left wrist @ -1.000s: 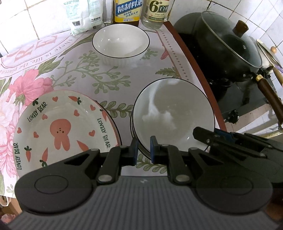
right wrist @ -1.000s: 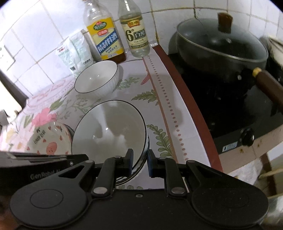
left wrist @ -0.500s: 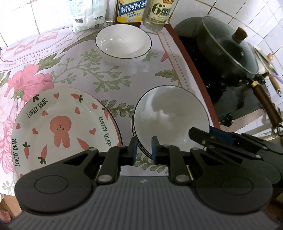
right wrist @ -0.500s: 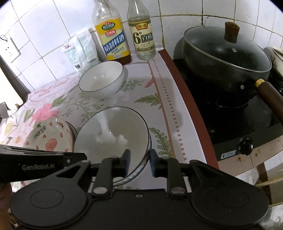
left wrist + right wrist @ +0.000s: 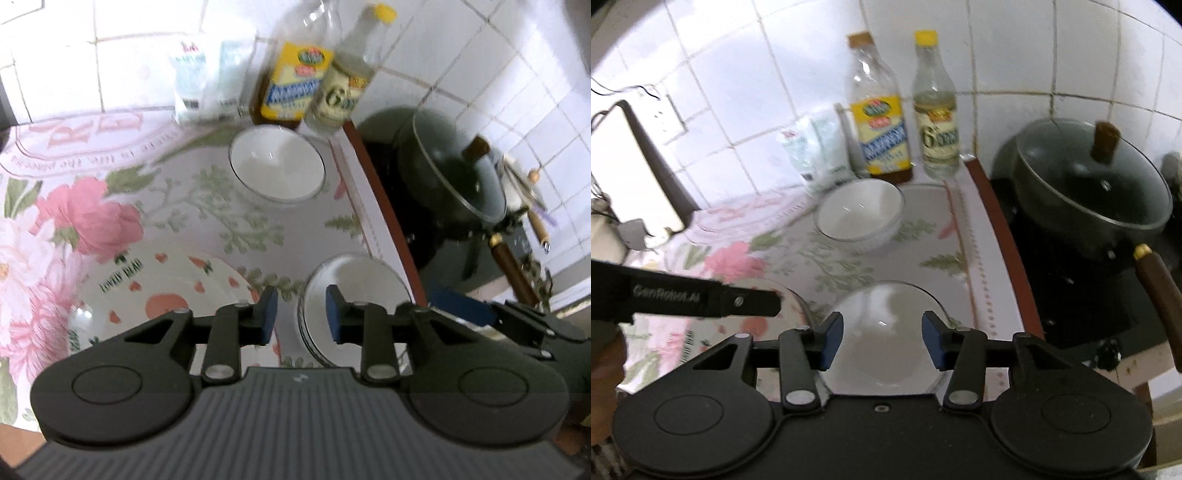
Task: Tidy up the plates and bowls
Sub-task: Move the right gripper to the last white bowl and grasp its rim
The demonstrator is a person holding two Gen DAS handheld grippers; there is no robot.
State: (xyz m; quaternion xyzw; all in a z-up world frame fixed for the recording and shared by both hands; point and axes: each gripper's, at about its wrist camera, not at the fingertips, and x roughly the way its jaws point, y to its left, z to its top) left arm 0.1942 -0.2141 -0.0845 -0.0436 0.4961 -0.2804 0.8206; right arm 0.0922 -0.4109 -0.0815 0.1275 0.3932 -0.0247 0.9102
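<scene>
white plates stacked flat, face up; round, no long axis.

light: bright, washed-out wall tiles | blur: motion smear throughout | edges: fisheye bending, dark corners

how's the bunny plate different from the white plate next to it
The bunny plate carries pink hearts, carrots and lettering; the white plate is plain with a dark rim line. The bunny plate looks wider. The white plate sits nearer the stove side. Both rest flat on the floral cloth.
</scene>
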